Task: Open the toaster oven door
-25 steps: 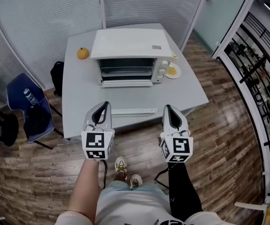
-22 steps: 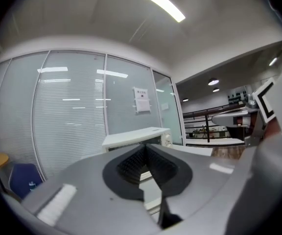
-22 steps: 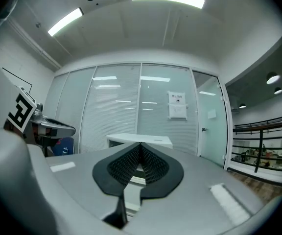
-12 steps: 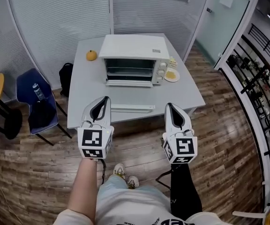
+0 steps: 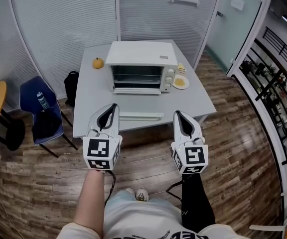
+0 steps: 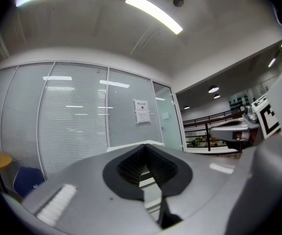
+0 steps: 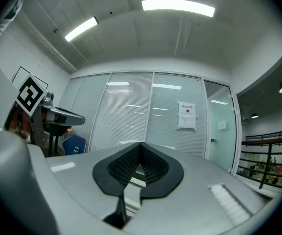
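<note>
The white toaster oven [image 5: 141, 63] sits at the far side of the grey table [image 5: 198, 101], with its dark front facing the person. An orange [image 5: 98, 62] lies to its left and a small plate [image 5: 181, 82] is just beside it on the right. A long white strip [image 5: 140, 116] lies near the table's front edge. The left claw [image 5: 114, 105] and the right claw [image 5: 176, 113] hang side by side at that edge, well apart from the oven. Both claws are pressed together with nothing in them.
</note>
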### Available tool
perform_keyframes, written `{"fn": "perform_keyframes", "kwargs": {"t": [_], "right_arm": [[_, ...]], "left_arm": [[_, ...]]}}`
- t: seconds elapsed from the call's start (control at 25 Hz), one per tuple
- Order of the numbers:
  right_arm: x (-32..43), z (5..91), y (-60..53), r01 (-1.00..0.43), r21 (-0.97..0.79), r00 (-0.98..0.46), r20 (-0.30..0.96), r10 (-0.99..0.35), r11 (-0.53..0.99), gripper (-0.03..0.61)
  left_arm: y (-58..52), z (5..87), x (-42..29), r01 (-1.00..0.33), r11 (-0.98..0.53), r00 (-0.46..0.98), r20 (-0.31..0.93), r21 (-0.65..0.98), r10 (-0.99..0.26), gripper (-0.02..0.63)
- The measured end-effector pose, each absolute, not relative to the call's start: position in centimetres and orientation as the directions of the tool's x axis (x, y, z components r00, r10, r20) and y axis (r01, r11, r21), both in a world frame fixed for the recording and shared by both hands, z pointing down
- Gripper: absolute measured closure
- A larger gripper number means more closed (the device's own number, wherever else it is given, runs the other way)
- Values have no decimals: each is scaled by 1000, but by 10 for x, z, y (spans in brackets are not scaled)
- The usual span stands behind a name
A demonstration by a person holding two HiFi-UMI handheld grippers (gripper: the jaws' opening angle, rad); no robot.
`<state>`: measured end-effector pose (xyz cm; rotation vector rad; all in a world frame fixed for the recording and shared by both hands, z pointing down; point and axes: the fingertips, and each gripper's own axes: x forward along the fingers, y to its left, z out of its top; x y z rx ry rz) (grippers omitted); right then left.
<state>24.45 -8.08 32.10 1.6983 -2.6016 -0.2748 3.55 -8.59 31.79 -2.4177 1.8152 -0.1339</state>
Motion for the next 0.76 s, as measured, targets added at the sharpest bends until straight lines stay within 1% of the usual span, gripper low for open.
{"fn": "perform_keyframes", "kwargs": {"t": [0.76], "right_arm": [[243, 315, -69, -895, 171, -432, -98, -897, 412, 575]], "left_arm": [[-73, 309, 42, -942, -295, 303, -26, -162, -953, 555]]}}
